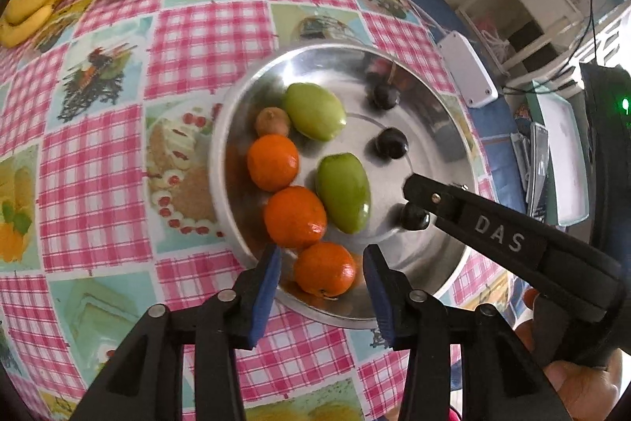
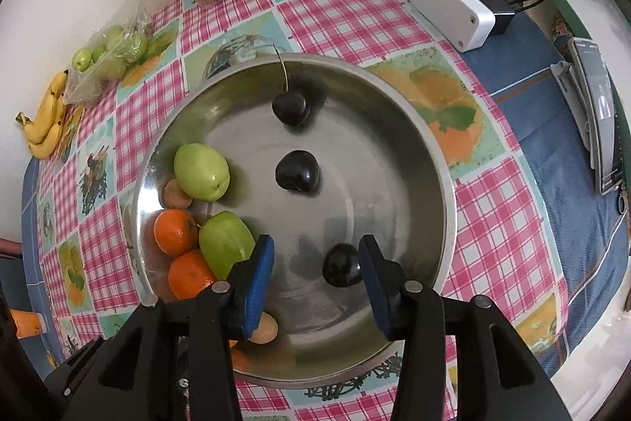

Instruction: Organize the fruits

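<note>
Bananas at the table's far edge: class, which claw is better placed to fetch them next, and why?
Probably left. The bananas lie on the left claw's side of the bowl; the right claw hangs over the cherries, farther away. Both claws are open.

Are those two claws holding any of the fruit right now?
No. The left gripper straddles an orange, the right gripper a dark cherry; neither is clamped.

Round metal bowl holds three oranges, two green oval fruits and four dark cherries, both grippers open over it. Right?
Not quite: three dark cherries, not four. The right wrist view shows them in the round metal bowl: one with a stem, one mid-bowl, one between the open right gripper pads. The rest holds: three oranges, two green oval fruits, and the left gripper open around the nearest orange.
</note>
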Available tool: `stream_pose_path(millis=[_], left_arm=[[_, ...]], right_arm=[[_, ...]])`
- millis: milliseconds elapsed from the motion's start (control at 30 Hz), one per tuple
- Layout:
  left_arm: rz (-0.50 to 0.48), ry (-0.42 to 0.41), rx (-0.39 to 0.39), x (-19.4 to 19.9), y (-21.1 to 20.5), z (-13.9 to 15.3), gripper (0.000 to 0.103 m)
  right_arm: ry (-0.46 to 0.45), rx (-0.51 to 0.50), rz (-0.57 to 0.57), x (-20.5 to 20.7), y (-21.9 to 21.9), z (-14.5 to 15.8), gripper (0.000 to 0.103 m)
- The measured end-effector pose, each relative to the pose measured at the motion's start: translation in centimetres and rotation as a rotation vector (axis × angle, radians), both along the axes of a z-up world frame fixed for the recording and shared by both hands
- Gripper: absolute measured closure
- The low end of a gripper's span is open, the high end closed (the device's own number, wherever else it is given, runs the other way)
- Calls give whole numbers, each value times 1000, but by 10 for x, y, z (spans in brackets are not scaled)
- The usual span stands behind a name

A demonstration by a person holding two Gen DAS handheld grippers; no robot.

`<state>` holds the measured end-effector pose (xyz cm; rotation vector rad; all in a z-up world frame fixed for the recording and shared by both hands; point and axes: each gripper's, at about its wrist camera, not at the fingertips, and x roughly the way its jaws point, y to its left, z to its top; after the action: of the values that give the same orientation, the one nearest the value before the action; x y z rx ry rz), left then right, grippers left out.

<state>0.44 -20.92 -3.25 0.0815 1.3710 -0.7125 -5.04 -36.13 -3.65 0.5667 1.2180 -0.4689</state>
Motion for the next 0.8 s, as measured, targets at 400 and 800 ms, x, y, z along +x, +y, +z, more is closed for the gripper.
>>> stream_pose_path(millis=[400, 800], left_arm=[[242, -155, 163, 44, 70, 4, 18], [307, -251, 243, 49, 107, -2, 0]], right_arm=[[15, -49, 54, 6, 17, 2, 24], [-4, -113, 132, 15, 48, 9, 7]])
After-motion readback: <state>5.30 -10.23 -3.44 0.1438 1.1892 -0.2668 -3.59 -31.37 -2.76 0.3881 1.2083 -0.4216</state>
